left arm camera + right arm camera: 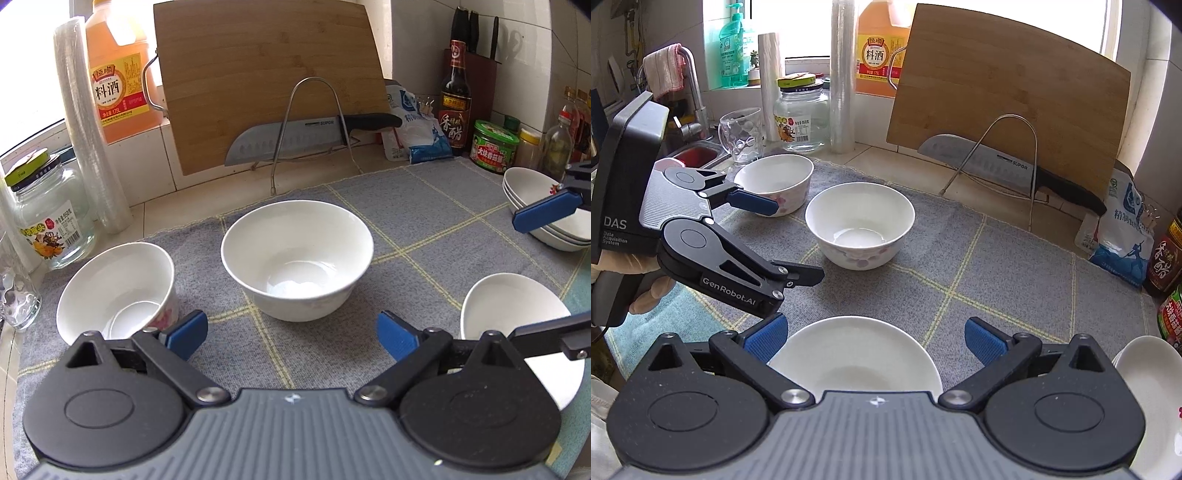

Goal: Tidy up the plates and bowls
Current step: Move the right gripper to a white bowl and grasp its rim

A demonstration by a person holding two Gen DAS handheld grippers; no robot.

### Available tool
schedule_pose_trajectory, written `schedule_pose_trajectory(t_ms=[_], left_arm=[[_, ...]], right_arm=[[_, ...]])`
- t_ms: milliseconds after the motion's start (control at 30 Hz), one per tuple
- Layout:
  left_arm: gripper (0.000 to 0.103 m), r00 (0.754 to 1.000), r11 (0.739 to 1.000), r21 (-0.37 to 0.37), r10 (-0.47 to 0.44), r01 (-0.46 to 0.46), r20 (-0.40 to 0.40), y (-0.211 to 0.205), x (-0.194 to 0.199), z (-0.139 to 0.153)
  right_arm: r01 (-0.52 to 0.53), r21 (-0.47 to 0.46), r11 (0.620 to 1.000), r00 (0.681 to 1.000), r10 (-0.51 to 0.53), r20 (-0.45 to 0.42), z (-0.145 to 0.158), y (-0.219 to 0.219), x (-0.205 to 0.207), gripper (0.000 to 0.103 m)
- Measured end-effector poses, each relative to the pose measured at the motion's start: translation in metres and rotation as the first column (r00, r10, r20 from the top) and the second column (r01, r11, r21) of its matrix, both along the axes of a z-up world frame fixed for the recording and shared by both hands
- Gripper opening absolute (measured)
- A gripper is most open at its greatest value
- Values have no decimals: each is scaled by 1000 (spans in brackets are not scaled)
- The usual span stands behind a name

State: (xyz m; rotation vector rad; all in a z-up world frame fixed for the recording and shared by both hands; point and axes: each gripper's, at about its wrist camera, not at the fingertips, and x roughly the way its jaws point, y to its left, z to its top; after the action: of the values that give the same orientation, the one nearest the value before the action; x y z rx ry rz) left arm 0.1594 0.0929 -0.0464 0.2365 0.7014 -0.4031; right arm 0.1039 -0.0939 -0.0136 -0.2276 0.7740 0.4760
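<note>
Working across the grey checked mat (424,206), you have its crockery spread out: a stack of shallow dishes (532,195) at the far right edge, a white plate (855,356) directly under your right gripper (875,341), a floral bowl (295,258) in the middle and a second floral bowl (116,291) to the left. Both tools are spread wide and hold nothing; your left gripper (291,334) faces the middle bowl, empty mat between its blue pads. The risk I see is crowding: the left gripper's near finger (790,275) reaches close to the plate, so closing on the plate now could knock the two tools together. Pinching a glazed rim off-centre could also let it slip.
</note>
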Motion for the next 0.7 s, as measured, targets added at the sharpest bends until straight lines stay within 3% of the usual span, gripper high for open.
schedule_pose_trajectory(t_ms=[700], left_arm=[[97,1000,1000,-8,-1,1,18,-15,22,-12]], right_arm=[[-106,19,994,991,108,-81,-3,19,92,103]])
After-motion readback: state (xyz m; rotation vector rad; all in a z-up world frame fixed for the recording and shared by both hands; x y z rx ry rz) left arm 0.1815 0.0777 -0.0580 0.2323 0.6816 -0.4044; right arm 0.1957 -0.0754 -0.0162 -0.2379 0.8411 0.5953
